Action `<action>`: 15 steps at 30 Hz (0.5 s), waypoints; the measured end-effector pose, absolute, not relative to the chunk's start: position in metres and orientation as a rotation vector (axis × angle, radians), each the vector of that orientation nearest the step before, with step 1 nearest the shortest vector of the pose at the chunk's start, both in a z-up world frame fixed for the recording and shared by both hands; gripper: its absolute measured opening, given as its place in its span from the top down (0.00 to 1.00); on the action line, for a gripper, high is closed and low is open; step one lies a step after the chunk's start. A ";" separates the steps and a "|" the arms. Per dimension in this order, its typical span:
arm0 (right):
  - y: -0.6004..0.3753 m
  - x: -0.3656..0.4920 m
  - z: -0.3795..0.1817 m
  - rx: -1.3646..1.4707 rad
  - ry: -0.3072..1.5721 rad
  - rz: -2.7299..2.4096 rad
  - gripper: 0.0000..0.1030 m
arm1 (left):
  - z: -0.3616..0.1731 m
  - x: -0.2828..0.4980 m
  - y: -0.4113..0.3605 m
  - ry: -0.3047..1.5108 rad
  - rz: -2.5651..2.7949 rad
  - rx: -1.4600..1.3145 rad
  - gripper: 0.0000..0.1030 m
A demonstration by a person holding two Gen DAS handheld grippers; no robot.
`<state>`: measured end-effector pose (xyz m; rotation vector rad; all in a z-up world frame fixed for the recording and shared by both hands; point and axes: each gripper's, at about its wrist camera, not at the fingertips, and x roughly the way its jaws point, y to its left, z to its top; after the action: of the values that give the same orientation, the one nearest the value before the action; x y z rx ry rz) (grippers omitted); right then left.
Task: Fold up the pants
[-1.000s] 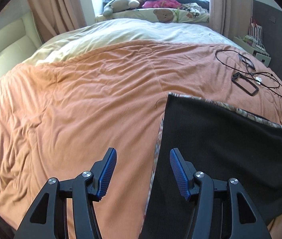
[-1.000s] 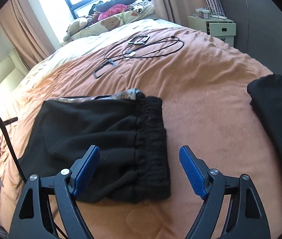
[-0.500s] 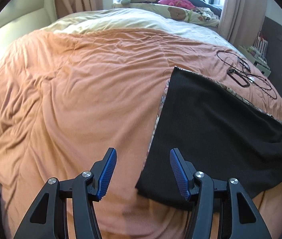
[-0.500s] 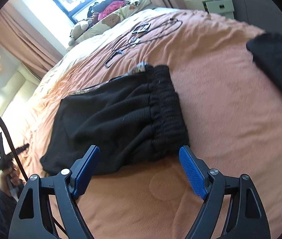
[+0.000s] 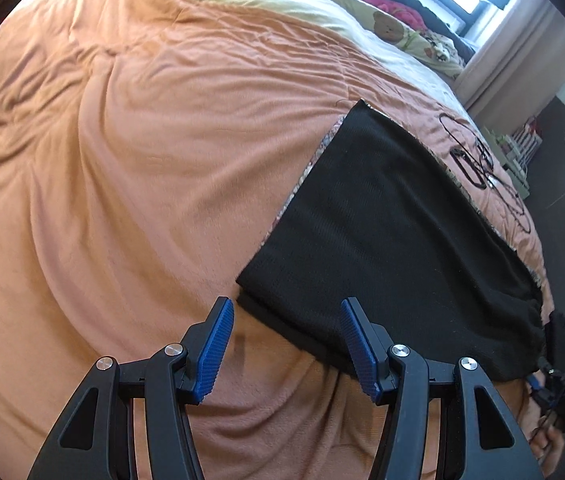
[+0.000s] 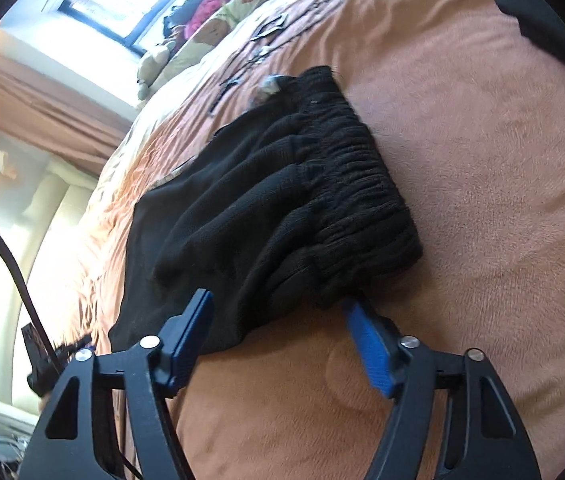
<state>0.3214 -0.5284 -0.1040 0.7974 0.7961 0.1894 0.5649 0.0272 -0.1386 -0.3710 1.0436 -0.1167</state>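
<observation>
Black pants (image 5: 394, 240) lie folded flat on the orange blanket (image 5: 142, 160), a patterned lining showing along their edges. My left gripper (image 5: 287, 312) is open just above the blanket. The near hem corner of the pants sits right ahead of its blue fingers (image 5: 218, 344). In the right wrist view the gathered waistband (image 6: 358, 200) points right. My right gripper (image 6: 278, 304) straddles the near edge of the pants (image 6: 250, 216) beside the waistband. Its jaws are closing with black fabric between them, and its pads do not visibly pinch it.
A second black garment (image 6: 542, 4) lies at the far right of the bed. Black cables (image 5: 478, 160) lie on the blanket beyond the pants. Stuffed toys and pillows (image 5: 394, 20) line the window end. The blanket left of the pants is bare.
Both views have dropped closer to the bed and rolled. The left gripper has come to the pants' near hem corner. The right gripper has sunk onto the waistband-side edge and its jaws have narrowed.
</observation>
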 end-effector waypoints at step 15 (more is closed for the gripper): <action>-0.537 0.312 -0.113 0.845 0.764 0.187 0.70 | -0.188 0.568 0.042 1.064 -0.097 -0.725 0.44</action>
<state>0.3125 -0.5367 -0.1126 0.8453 0.7638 0.1865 0.5681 0.0415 -0.1876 -0.7253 1.0642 -0.0974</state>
